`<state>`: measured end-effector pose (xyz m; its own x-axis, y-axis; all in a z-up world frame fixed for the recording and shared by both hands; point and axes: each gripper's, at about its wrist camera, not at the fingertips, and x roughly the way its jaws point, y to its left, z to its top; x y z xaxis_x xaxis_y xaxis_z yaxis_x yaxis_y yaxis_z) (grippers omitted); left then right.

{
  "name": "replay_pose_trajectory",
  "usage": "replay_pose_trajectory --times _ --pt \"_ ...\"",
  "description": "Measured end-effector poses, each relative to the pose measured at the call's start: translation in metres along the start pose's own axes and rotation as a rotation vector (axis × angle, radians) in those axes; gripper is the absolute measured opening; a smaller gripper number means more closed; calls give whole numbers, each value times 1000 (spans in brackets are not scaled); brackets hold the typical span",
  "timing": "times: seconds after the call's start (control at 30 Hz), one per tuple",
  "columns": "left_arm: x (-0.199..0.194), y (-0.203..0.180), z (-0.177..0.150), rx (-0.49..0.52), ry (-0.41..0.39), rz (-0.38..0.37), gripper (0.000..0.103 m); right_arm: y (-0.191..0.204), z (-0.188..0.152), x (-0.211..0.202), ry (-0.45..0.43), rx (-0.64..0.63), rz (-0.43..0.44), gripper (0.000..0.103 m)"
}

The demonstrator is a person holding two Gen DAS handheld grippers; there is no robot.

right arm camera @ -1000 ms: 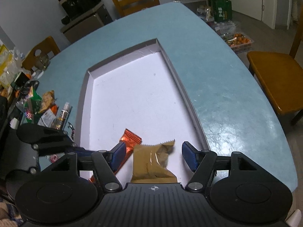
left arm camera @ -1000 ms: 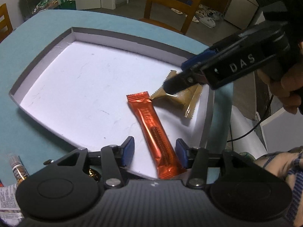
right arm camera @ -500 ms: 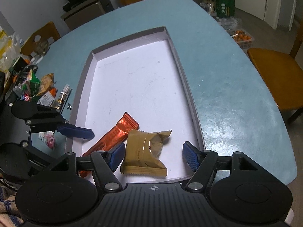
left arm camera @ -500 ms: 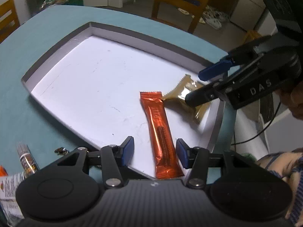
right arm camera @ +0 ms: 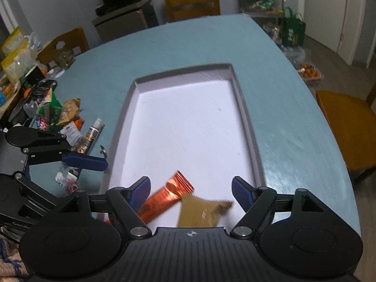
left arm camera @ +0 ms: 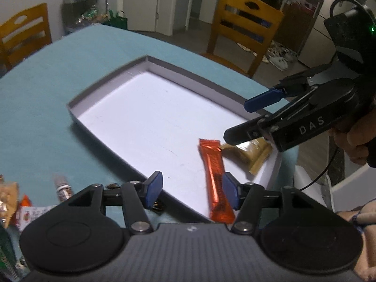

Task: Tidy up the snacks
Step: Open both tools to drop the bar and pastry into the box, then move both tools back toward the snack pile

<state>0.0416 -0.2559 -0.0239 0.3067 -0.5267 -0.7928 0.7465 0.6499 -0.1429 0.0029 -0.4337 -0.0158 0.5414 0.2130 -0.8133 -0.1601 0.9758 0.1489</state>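
Observation:
A shallow white box (left arm camera: 112, 82) (right arm camera: 249, 117) lies on the teal table. In its near corner lie an orange snack bar (left arm camera: 215, 164) (right arm camera: 164, 199) and a gold-brown snack packet (left arm camera: 249, 154) (right arm camera: 202, 213), side by side and touching. My left gripper (left arm camera: 191, 191) is open and empty, above the box's near edge. My right gripper (right arm camera: 191, 191) is open and empty, raised above the two snacks; it also shows in the left wrist view (left arm camera: 244, 119).
A pile of loose snacks (right arm camera: 61, 115) and a small tube (right arm camera: 92, 132) lie on the table left of the box, also seen in the left wrist view (left arm camera: 14, 202). Wooden chairs (left arm camera: 244, 25) (right arm camera: 347, 122) stand around the table.
Both grippers have lifted and pulled back from the box. The right gripper now stands above the gold-brown packet, which lies loose in the box.

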Motion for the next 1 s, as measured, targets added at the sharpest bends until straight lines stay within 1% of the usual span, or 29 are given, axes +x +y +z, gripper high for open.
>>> replay_pose_trajectory --times 0.1,0.27,0.4,0.5,0.57,0.67,0.8,0.87,0.97,1.0 --pt "-12 8 -3 -23 -25 25 55 10 6 1 -15 -34 10 84" --pt "-32 27 -15 -77 -54 95 55 32 18 3 -33 -114 15 90" --pt "-46 48 -27 -135 -57 157 55 53 25 5 -53 -192 29 93" --pt "-54 61 -39 -168 -41 227 55 69 27 5 -83 -243 52 95" --pt "-58 68 -46 -190 -35 262 55 79 27 5 -99 -288 45 95" --pt "-66 76 -58 -224 -32 284 55 98 24 10 -114 -369 -13 95" --pt "-75 87 -70 -245 -34 316 55 119 21 15 -138 -426 -43 95" --pt "-77 90 -72 -254 -36 333 56 128 20 17 -151 -451 -51 95" --pt "-79 96 -73 -262 -34 350 56 142 18 21 -153 -499 -28 95" --pt "-78 97 -72 -259 -33 354 56 147 17 24 -149 -514 -18 92"
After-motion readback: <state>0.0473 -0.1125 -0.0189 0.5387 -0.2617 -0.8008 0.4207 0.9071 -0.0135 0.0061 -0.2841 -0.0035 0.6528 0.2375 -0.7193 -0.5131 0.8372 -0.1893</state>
